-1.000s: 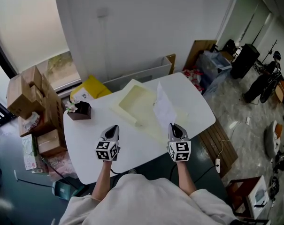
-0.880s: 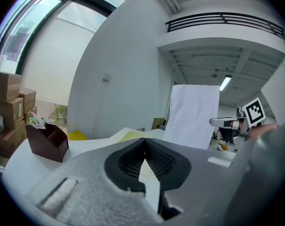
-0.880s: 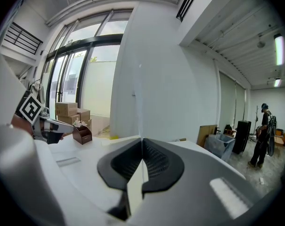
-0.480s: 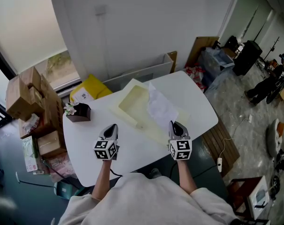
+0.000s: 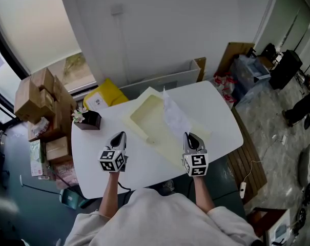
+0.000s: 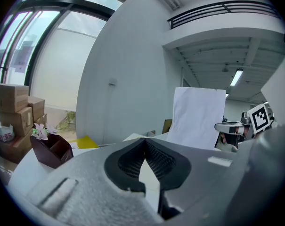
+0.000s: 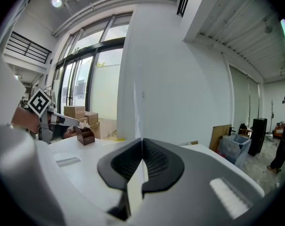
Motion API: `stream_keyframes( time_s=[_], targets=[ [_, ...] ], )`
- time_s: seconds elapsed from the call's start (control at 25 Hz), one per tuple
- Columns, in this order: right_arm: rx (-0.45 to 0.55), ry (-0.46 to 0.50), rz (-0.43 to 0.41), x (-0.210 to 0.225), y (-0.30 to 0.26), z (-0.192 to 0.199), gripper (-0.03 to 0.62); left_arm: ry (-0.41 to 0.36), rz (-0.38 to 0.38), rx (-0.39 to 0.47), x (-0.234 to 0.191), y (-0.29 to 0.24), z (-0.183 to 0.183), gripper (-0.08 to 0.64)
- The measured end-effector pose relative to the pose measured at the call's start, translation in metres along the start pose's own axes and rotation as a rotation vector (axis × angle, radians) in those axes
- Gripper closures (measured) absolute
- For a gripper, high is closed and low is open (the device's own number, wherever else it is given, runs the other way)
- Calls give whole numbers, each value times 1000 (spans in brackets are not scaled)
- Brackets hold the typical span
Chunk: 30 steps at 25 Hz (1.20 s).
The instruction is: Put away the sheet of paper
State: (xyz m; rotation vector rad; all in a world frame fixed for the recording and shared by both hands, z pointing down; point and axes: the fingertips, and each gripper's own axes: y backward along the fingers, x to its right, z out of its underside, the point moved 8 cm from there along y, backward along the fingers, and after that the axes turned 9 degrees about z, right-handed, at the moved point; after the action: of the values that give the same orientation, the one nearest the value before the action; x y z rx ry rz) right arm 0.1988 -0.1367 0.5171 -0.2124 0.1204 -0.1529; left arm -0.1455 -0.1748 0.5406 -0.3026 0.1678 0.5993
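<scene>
Paper (image 5: 174, 114) first: one white sheet, blank on the side I can see, standing nearly upright over the table (image 5: 144, 160) rather than lying on it. Its lower edge is pinched in the right gripper (image 5: 189, 136), whose fingers are clamped together on it, and the sheet rises from those tips toward 11 o'clock. From above it looks a little wavy, with soft creases and a pointed top corner. In the left gripper view it shows as a plain tall rectangle with a straight top edge and faint grey shading across it. In the right gripper view it is turned edge-on, so it shows only as a thin pale line climbing from between the closed pads.

Under the sheet lies a pale yellow folder (image 5: 144, 118), spread open on the table, its long side running from 10 to 4 o'clock. The sheet hangs above its right half.

At 9 o'clock from the right gripper, well apart from it, the left gripper (image 5: 121, 135) hovers over bare table. Its fingertips are closed on each other with nothing between them.

A brown box (image 5: 88, 120) stands at the table's left edge, at 10 o'clock from the left gripper. Cardboard boxes (image 5: 39, 94) are stacked on the floor beyond it.
</scene>
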Motion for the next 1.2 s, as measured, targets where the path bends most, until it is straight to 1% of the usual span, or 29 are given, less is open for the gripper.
stream_keyframes(
  time_s=[0.12, 0.2, 0.4, 0.52, 0.64, 0.92, 1.2],
  targets=[
    [3, -16, -39, 8, -9, 5, 591, -21, -43, 0, 4, 0, -4, 557],
    [5, -25, -63, 13, -14, 8, 591, -19, -65, 5, 8, 0, -5, 557],
    [6, -33, -109, 17, -27, 11, 591, -34, -89, -12, 19, -5, -4, 557],
    [1, -35, -128, 14, -30, 13, 591, -28, -97, -23, 17, -6, 1, 557],
    [-5, -37, -132, 10, -33, 13, 591, -19, -86, -29, 13, -11, 5, 557],
    [-28, -31, -120, -6, -39, 8, 591, 6, -26, -39, 3, -22, 10, 557],
    [-46, 10, -122, -27, -40, 3, 591, 40, 2, -38, -15, -22, 18, 557]
  ],
)
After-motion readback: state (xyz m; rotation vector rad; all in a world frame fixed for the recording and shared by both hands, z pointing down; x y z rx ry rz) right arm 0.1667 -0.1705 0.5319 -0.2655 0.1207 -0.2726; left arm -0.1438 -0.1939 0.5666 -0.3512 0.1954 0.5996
